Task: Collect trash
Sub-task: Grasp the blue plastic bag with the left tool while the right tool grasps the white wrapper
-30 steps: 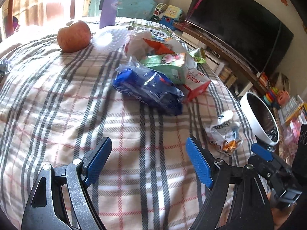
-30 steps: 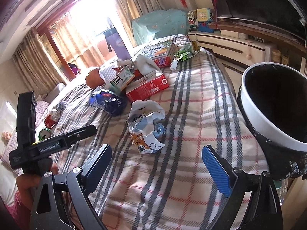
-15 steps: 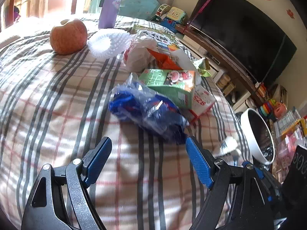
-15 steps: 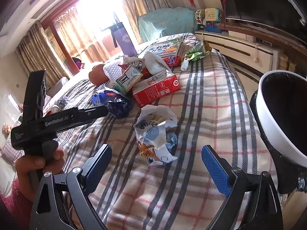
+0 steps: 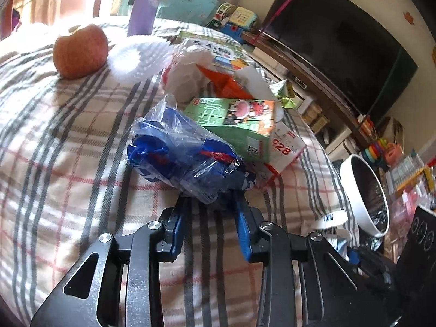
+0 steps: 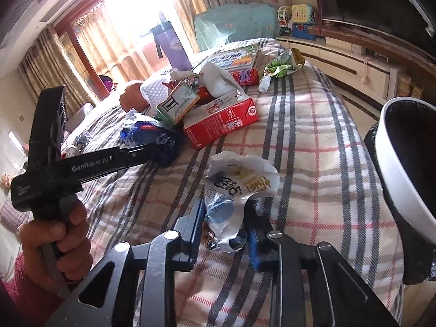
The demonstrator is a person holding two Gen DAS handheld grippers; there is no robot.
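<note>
My left gripper (image 5: 211, 204) is shut on a crumpled blue plastic wrapper (image 5: 185, 158) lying on the plaid bedspread (image 5: 68, 136). My right gripper (image 6: 224, 223) is shut on a crumpled white snack wrapper (image 6: 239, 185) on the same bedspread (image 6: 313, 136). The left gripper (image 6: 160, 147) and the blue wrapper (image 6: 152, 136) also show in the right wrist view. The white-rimmed black trash bin (image 5: 366, 190) stands beside the bed at the right, and it also shows in the right wrist view (image 6: 403, 169). The white wrapper's edge (image 5: 329, 220) shows in the left wrist view.
A green box (image 5: 237, 125) and a red-and-white carton (image 6: 220, 120) lie behind the wrappers. An apple (image 5: 80, 50), a white foam net (image 5: 141, 57), a purple bottle (image 6: 170, 46), a green wrapper (image 6: 283, 64) and a TV (image 5: 340, 35) lie farther back.
Both grippers moved forward onto their wrappers and closed: the left on the blue plastic wrapper, the right on the white snack wrapper.
</note>
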